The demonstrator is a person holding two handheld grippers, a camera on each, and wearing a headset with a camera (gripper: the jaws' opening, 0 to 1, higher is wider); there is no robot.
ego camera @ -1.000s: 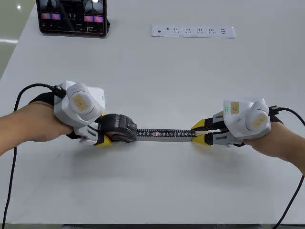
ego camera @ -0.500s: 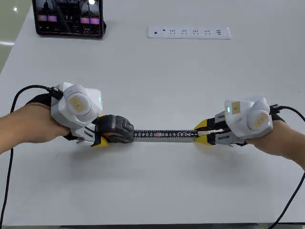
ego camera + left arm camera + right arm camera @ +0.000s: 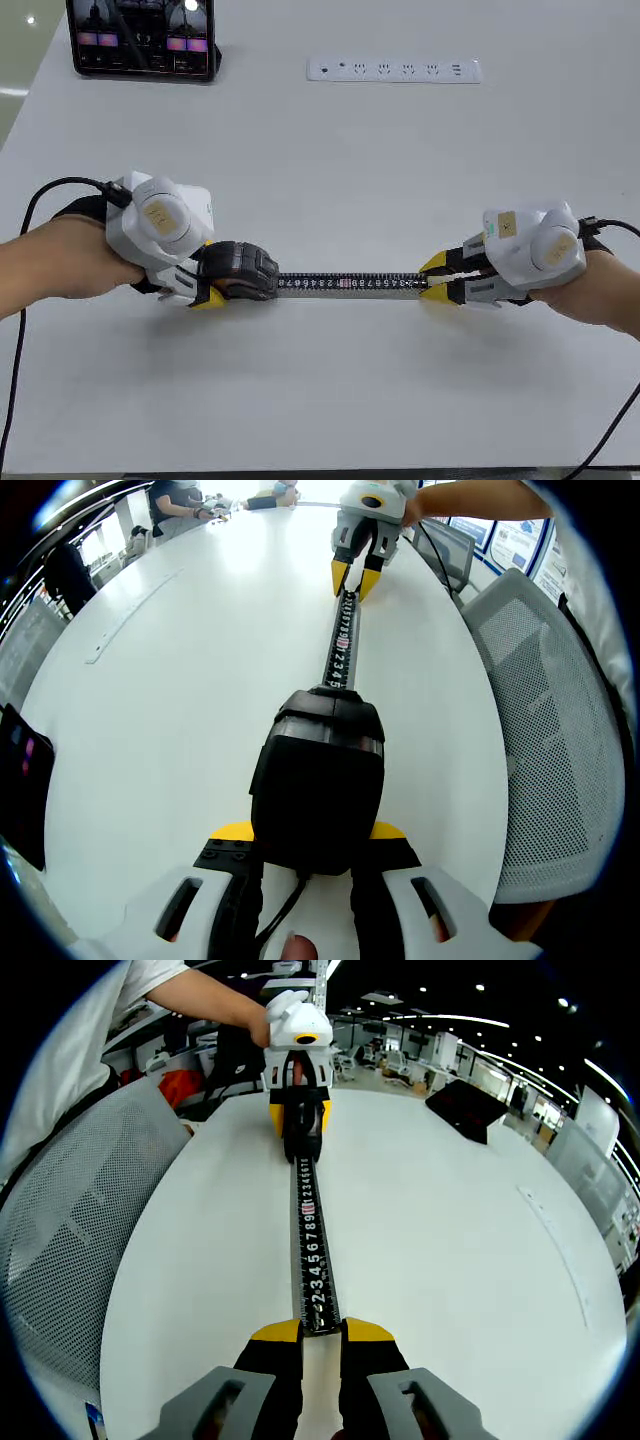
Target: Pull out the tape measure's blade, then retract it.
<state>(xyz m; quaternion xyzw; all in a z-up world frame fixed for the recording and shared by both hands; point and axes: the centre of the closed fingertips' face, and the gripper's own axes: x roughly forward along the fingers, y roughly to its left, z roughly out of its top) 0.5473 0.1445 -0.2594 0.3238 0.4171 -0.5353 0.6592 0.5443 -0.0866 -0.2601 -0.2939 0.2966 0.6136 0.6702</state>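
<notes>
The left gripper (image 3: 210, 272) is clamped on the tape measure case (image 3: 240, 272) at the left of the table (image 3: 330, 160), probably to anchor it against the pull. The right gripper (image 3: 434, 277), jaws nearly together, pinches the tip of the blade (image 3: 350, 283), holding it taut rightward. The right gripper view shows the pinched tip and printed numbers. The head view shows the whole span.

tape case (image 3: 238, 270) — matt plastic, table (image 3: 350, 170) — smooth white
</notes>
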